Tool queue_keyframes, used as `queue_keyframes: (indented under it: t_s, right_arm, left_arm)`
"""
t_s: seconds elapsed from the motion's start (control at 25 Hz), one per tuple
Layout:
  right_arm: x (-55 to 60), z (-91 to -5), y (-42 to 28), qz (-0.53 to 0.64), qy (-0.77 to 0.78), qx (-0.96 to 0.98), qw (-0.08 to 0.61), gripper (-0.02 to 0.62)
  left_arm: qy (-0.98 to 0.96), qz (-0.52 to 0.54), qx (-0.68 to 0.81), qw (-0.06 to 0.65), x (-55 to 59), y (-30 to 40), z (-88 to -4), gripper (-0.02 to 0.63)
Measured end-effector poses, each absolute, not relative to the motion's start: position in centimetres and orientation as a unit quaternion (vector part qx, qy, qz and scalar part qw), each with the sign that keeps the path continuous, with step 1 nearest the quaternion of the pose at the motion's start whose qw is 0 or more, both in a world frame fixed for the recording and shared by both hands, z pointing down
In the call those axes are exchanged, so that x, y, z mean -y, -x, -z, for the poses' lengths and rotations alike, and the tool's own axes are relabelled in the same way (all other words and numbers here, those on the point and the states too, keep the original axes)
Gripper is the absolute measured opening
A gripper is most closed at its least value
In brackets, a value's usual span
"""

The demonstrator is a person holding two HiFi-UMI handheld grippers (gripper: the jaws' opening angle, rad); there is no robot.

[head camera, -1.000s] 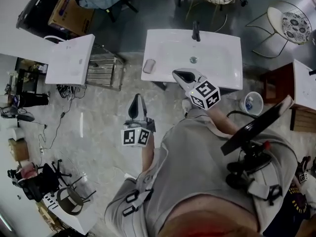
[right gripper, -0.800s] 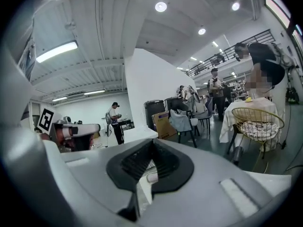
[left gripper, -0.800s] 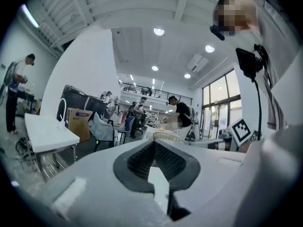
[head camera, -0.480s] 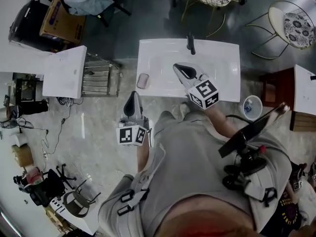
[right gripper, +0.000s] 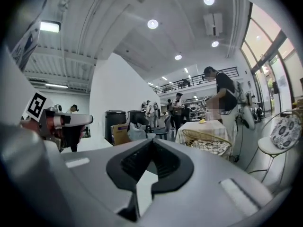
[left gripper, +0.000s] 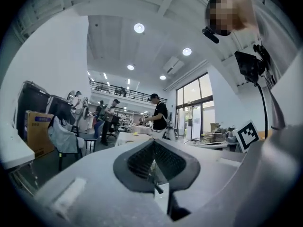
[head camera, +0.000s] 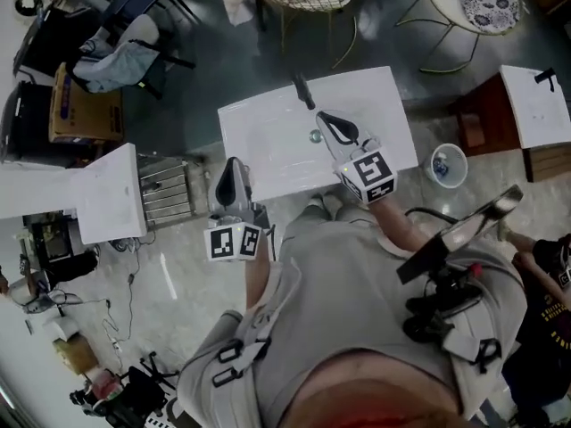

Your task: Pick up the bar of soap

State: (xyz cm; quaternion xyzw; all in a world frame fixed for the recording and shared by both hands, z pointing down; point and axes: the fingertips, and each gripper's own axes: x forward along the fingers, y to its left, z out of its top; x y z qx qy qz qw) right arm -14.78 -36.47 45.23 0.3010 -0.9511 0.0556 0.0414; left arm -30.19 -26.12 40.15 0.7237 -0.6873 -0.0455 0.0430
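Observation:
No bar of soap shows in any view; my left gripper (head camera: pixel 234 166) hangs over the front left corner of the white sink (head camera: pixel 268 136) and hides what lies beneath it. Its jaws are shut with nothing between them (left gripper: pixel 153 144). My right gripper (head camera: pixel 325 119) hovers over the basin, close to the drain (head camera: pixel 314 135) and the black faucet (head camera: pixel 302 91). Its jaws also meet on nothing (right gripper: pixel 151 144). Both gripper views look out over the room, not at the sink.
A white counter block (head camera: pixel 107 194) and a metal rack (head camera: pixel 165 199) stand left of the sink. A blue bucket (head camera: pixel 443 164) and a brown cabinet with a white top (head camera: pixel 535 105) lie to the right. Chairs and a cardboard box (head camera: pixel 76 105) stand behind. People stand in the distance.
The head view has swung, so the sink sits lower and tilted. The left gripper has come up to the sink's front left corner, where the soap lay in view earlier.

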Motion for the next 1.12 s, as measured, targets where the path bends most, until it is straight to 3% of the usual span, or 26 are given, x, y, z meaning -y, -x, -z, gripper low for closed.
queue_keyframes:
  t_s: [0.24, 0.56, 0.6, 0.64, 0.68, 0.76, 1.12]
  right_arm:
    - [36.6, -43.1, 9.8, -0.055, -0.379, 0.923, 0.037, 0.002]
    - [35.3, -42.1, 8.9, -0.042, -0.419, 0.906, 0.038, 0.002]
    - [35.1, -42.0, 9.2, -0.042, -0.420, 0.906, 0.039, 0.002]
    - [35.0, -41.9, 9.4, -0.041, -0.419, 0.906, 0.040, 0.002]
    - [34.8, -41.8, 9.5, -0.039, -0.418, 0.906, 0.043, 0.002]
    - [34.8, -41.7, 9.7, -0.035, -0.417, 0.907, 0.051, 0.002]
    - [35.1, -41.7, 11.2, -0.040, -0.411, 0.909, 0.055, 0.002]
  left_arm:
    - [-0.762, 0.055, 0.645, 0.037, 28.7, 28.0, -38.6, 0.002]
    - [-0.774, 0.071, 0.629, 0.021, 28.5, 29.6, -38.1, 0.136]
    - [-0.771, 0.075, 0.633, 0.020, 28.5, 30.1, -38.0, 0.168]
    - [-0.764, 0.078, 0.640, 0.020, 28.5, 30.7, -38.0, 0.265]
    - [-0.756, 0.080, 0.649, 0.019, 28.5, 31.3, -38.0, 0.413]
    - [-0.740, 0.077, 0.668, 0.008, 28.5, 32.4, -37.8, 0.527]
    - [-0.732, 0.049, 0.679, 0.013, 28.1, 35.4, -38.5, 0.551]
